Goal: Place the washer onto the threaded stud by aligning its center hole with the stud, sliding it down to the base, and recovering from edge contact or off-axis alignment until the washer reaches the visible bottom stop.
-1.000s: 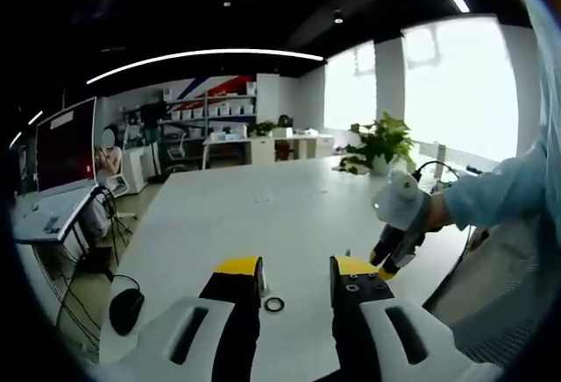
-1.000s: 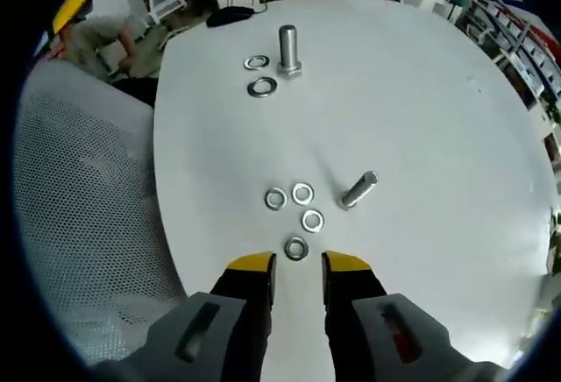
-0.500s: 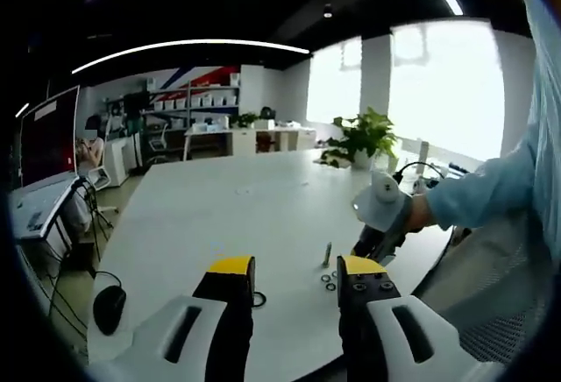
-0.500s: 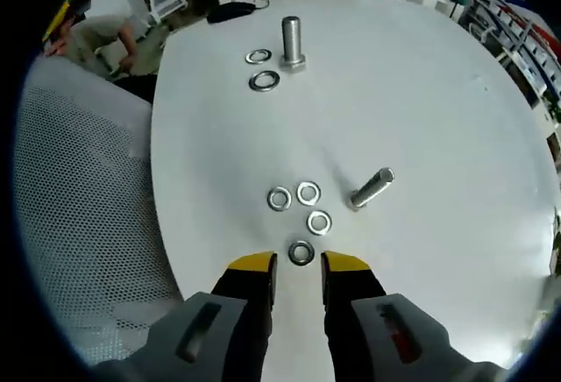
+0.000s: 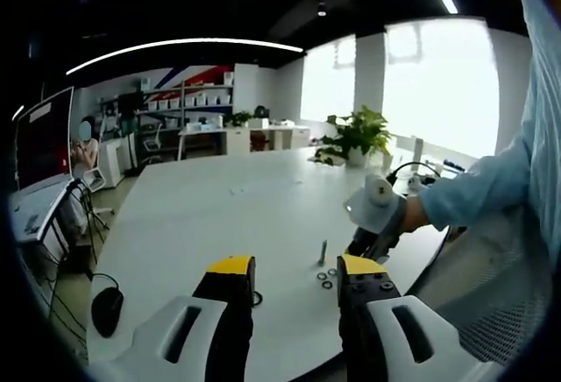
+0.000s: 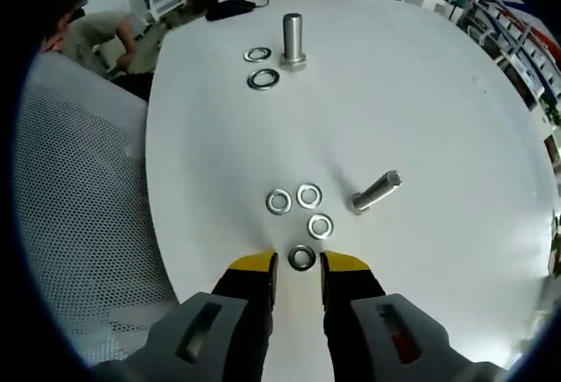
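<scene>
Your right gripper (image 6: pixel 296 264) is released, its tips flanking the nearest washer (image 6: pixel 301 257) close to the table's near edge (image 6: pixel 162 251). The upright stud (image 6: pixel 293 38) stands far off across bare tabletop. Your left gripper (image 5: pixel 296 268) is also released, holding nothing.

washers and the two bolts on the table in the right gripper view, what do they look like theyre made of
Washers, e.g. the one by the right gripper's tips: likely plated steel, bright silver with glints. Upright bolt and lying bolt: similar grey metal, duller sheen. Table: matte white, probably laminate.
</scene>
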Available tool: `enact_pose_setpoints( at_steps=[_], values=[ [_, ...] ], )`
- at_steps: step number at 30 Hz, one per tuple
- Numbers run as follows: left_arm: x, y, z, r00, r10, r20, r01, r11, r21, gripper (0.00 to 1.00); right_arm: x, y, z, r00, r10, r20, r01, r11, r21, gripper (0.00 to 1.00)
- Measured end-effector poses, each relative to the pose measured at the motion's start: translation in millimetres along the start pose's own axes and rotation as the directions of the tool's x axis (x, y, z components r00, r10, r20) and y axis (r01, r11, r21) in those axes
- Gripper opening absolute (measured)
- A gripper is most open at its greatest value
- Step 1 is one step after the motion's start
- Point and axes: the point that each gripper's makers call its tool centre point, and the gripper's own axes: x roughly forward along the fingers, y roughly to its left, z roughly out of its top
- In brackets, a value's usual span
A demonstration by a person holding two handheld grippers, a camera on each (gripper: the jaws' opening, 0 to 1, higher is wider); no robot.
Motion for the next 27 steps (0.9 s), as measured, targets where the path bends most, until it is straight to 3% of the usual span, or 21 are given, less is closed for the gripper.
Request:
enact_pose_setpoints(
  at_steps=[10, 20, 22, 27],
  values=[
    [0.0, 0.0, -1.0, 1.000, 0.001, -0.005, -0.001, 1.000, -0.003, 0.36, 0.0, 1.5, -1.8, 1.000, -0.001, -0.015, 0.001, 1.000, -0.020, 0.16],
    [-0.1, -0.1, -1.7, 1.000, 0.001, -0.007, -0.001, 1.000, -0.003, 0.36, 0.4, 1.8, -1.6, 1.000, -0.007, -0.015, 0.007, 1.000, -0.008, 0.15],
    [-0.1, 0.0, -1.6, 1.000, 0.002, -0.007, -0.002, 1.000, -0.004, 0.36, 0.2, 1.4, -1.9, 1.000, -0.007, -0.019, 0.008, 0.999, 0.032, 0.15],
    [0.4, 0.1, -0.9, 1.000, 0.000, -0.005, 0.000, 1.000, -0.010, 0.37, -0.3, 1.8, -1.7, 1.000, -0.002, -0.019, 0.003, 1.000, 0.017, 0.15]
  ],
)
